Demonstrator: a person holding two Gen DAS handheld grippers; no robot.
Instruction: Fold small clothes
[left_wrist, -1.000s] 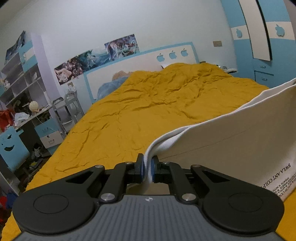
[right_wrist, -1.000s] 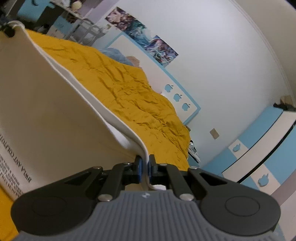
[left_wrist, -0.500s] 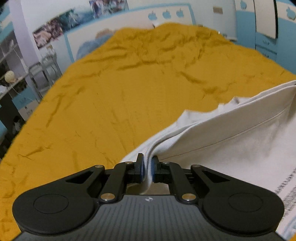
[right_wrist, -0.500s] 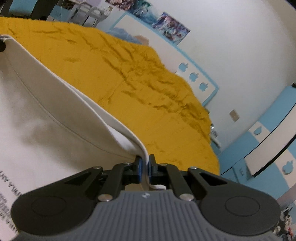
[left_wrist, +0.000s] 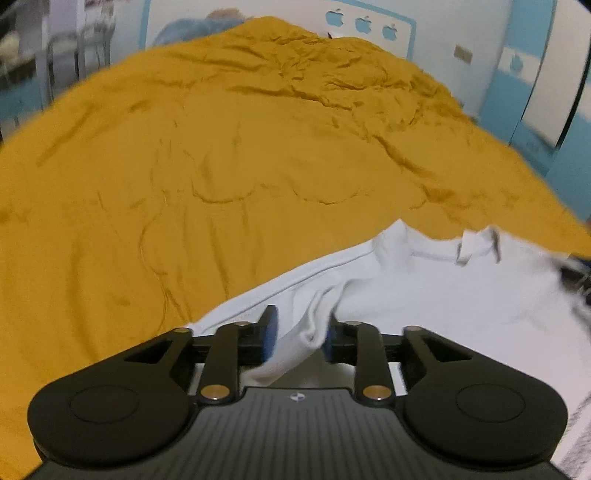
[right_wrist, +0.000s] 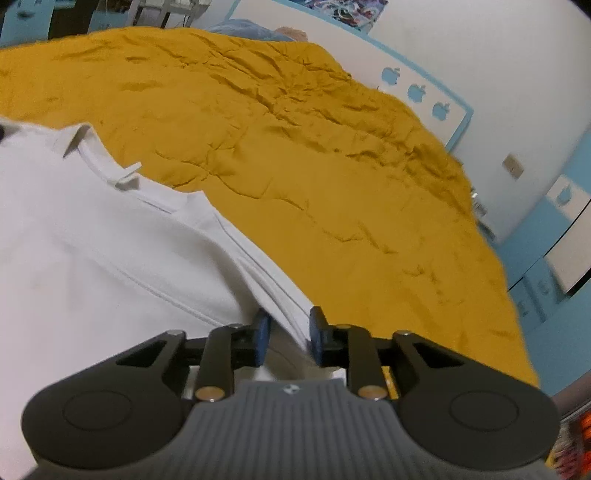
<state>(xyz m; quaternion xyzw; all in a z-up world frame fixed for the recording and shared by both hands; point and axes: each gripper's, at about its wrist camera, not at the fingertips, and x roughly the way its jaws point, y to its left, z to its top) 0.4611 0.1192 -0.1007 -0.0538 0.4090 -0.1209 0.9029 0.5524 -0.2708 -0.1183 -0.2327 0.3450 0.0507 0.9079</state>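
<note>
White garment (left_wrist: 424, 295), mustard-yellow bedspread (left_wrist: 221, 166), white headboard with blue apple motifs (left_wrist: 364, 24), black hand-held gripper (left_wrist: 299, 334) with blue pads

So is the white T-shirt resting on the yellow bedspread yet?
Touching. The right wrist view shows the white T-shirt spread flat on the yellow bedspread, neckline edge on it with no gap.

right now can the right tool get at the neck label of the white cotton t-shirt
Probably yes: the neck label lies exposed on the white cotton t-shirt, flat on the mustard bedspread, nothing covering it; the right tool is opening around the shirt's edge.
</note>
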